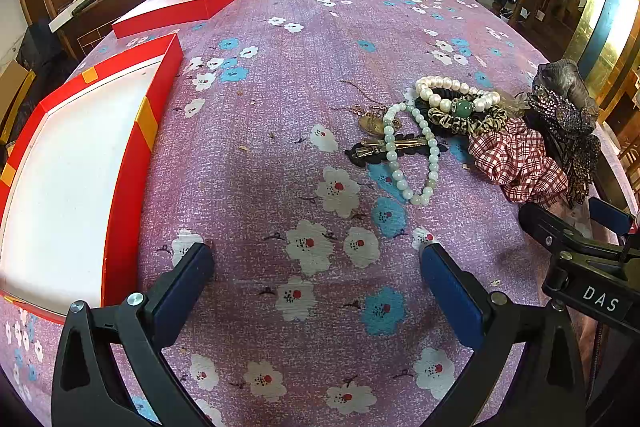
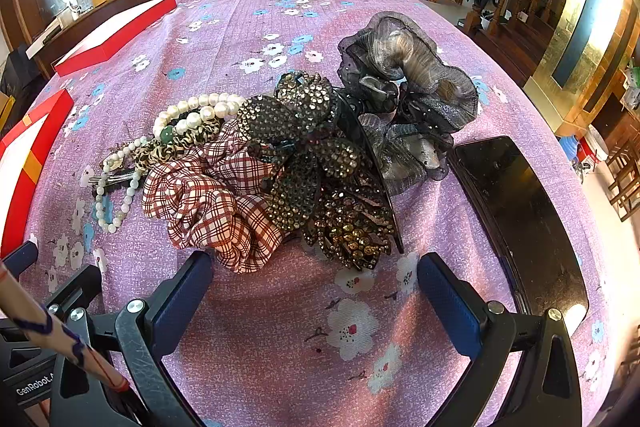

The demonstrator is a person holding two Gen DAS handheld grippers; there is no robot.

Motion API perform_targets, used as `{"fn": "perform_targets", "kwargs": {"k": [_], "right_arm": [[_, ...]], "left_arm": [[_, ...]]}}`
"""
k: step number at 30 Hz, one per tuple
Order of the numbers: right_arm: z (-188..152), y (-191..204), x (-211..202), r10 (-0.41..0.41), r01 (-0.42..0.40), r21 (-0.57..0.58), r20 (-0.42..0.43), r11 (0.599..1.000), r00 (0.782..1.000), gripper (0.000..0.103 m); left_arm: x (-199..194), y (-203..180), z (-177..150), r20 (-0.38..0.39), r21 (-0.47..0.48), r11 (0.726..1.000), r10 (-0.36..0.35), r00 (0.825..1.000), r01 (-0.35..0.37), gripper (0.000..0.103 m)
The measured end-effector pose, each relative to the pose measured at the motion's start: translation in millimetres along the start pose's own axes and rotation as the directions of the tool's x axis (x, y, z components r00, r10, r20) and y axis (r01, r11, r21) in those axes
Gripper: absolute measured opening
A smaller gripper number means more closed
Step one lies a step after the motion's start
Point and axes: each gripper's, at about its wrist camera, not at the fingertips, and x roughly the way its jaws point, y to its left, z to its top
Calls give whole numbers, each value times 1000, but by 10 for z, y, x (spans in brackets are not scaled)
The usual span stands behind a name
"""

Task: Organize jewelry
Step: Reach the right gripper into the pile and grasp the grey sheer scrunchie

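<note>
Jewelry heaped in one pile on the flowered tablecloth (image 1: pixel 304 99), nothing yet in the open red box (image 1: pixel 132 163). Box base sits just left of the left claw (image 1: pixel 316 281), white lining bare; its lid (image 1: pixel 192 3) lies further ahead, set aside so the base stays open for loading.

Left claw: fingers spread, holding nothing, hovering over bare cloth. Pile lies ahead and to its right. Nearest piece is the pale green bead bracelet (image 1: pixel 412 155), draped over a hair clip (image 1: pixel 384 147); beyond it a pearl bracelet (image 1: pixel 452 95) stacked on a leopard scrunchie (image 1: pixel 468 121).

Right claw (image 2: pixel 316 283): fingers also spread, empty, lined up straight behind the pile. Plaid scrunchie (image 2: pixel 212 203) and rhinestone bow clip (image 2: pixel 312 163) sit directly ahead of its tips, grey gauze scrunchie (image 2: pixel 408 83) further ahead. Phone (image 2: pixel 520 211) lies to its right, clear of the pile.

Judgement: sorting not begun; pieces overlap, so lifting one may drag a neighbour.
</note>
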Motion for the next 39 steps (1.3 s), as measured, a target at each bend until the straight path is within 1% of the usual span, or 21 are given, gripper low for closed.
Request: {"fn": "perform_targets", "kwargs": {"k": [4,5,6,7,8,12,17,22,29,35,39], "right_arm": [[-4,20,-16,-10,10,27,-1,1000,1000,103],[-18,10,-48,5,-5,41,4,999,1000,103],[-39,-13,-106,47,-49,54,27,997,999,102],[-48,-29,-154,64,-67,60,38,996,997,102],[-66,-35,-228,56,-59,65,45,996,997,102],[-128,-28,-702,56,-64,42,154,997,986,103],[-230,19,-992,48,-53,14,215,999,975,103],[-291,-26,-1149,59,-68,28,242,997,969,103],[-312,-69,-1175,84,-100,52,246,994,966,103],[-305,-69,-1201,95,-111,52,247,992,964,103],[-301,-107,-1182,115,-133,59,240,989,964,102]], "left_arm": [[-59,58,-31,8,-17,1000,5,1000,-5,103],[-111,79,-61,27,-21,1000,1,1000,-1,103],[-196,98,-97,52,-23,1000,5,999,-4,103],[-298,93,-113,86,-21,1000,23,996,-21,103],[-406,103,-144,121,-19,999,41,992,-39,103],[-711,94,-248,201,-8,999,48,978,-48,103],[-1079,42,-343,298,20,998,51,953,-60,103],[-1174,21,-352,320,35,998,46,946,-60,103],[-1175,56,-370,313,32,997,60,948,-73,103],[-1154,130,-372,304,27,997,57,951,-68,103],[-1128,160,-363,298,22,998,57,953,-67,103]]}}
